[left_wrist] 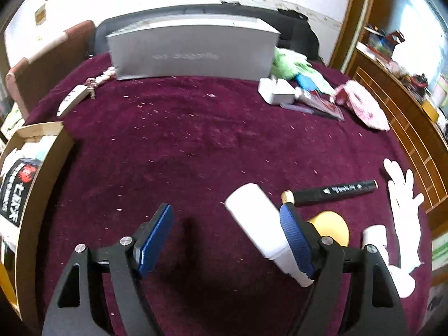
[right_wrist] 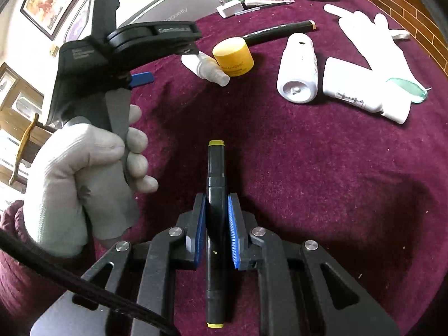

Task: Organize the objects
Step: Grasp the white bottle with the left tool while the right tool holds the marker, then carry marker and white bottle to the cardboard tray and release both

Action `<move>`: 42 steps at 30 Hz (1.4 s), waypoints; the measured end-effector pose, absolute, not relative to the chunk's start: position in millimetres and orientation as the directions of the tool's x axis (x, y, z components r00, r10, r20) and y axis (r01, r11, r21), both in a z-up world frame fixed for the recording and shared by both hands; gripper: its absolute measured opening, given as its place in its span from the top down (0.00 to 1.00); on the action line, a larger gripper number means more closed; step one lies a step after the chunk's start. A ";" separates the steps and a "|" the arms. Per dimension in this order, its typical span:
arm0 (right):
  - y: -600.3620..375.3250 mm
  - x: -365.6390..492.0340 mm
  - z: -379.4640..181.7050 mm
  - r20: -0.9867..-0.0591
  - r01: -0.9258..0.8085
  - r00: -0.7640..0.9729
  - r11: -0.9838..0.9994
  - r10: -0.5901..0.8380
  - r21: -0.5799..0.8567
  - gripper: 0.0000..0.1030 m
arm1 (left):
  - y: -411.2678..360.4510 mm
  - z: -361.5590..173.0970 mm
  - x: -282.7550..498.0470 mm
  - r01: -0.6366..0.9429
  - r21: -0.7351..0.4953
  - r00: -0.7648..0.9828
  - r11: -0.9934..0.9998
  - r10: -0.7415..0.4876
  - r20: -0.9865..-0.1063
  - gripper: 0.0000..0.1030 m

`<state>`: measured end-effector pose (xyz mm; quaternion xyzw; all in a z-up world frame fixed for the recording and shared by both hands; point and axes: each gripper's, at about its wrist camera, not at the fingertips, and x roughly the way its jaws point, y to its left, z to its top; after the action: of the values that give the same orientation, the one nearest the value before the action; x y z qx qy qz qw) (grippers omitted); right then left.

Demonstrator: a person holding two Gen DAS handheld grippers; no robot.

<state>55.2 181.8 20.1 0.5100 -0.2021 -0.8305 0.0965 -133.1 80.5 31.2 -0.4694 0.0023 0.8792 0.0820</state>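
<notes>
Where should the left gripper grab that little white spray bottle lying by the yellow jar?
Grip the small spray bottle across its wide white body, not the tapering clear cap end. It lies flat on the cloth, so come from above. The open left gripper should straddle it clear of the yellow jar.

1. Maroon velvety cloth (left_wrist: 224, 140) covering the whole surface.
2. At the far edge: grey box (left_wrist: 193, 53), white charger (left_wrist: 275, 91), green cloth (left_wrist: 291, 64).
3. Nearer: yellow-lidded jar (right_wrist: 233, 56), small spray bottle (right_wrist: 205, 67), black marker (right_wrist: 280, 30), white bottle (right_wrist: 298, 67), white glove (right_wrist: 375, 42).
4. Left edge: wooden tray (left_wrist: 42, 131).
</notes>
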 end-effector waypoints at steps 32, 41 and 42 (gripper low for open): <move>159.0 55.9 27.0 -0.843 -0.041 -0.491 -0.961 -0.219 0.274 0.88 | -15.1 67.8 -49.8 -0.402 -0.242 -0.438 -0.883 0.418 -0.796 0.47; 160.8 55.2 26.5 -0.835 -0.063 -0.485 -0.942 -0.261 0.331 0.88 | -64.6 93.4 -20.1 -0.405 -0.291 -0.464 -0.867 0.469 -0.751 0.47; 162.1 57.0 28.0 -0.825 -0.061 -0.487 -0.930 -0.288 0.361 0.88 | -73.1 95.8 -17.7 -0.401 -0.299 -0.469 -0.866 0.475 -0.745 0.47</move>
<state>57.0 162.1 28.0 0.5021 -0.1739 -0.8445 0.0673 -17.7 -73.1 95.8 -0.4475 -0.0411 0.8559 0.2558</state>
